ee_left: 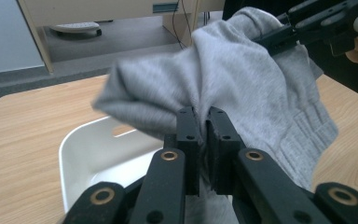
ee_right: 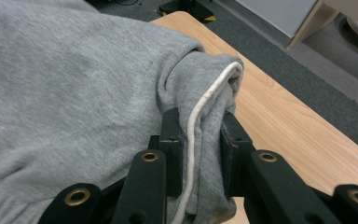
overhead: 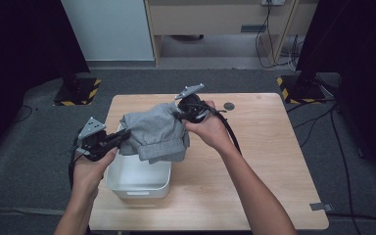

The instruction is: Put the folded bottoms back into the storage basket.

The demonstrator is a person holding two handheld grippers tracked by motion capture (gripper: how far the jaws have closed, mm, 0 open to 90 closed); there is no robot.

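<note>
Grey sweatshirt (overhead: 154,134) is hanging bunched directly over the white bin (overhead: 139,182), stretching between 2 closed grips, left gripper (overhead: 122,137) pinching one side, right gripper (overhead: 182,113) clamping the other.

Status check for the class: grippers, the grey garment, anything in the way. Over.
Left gripper shut on grey garment. Right gripper shut on its drawstring edge. Garment held above white bin. Nothing in the way.
</note>
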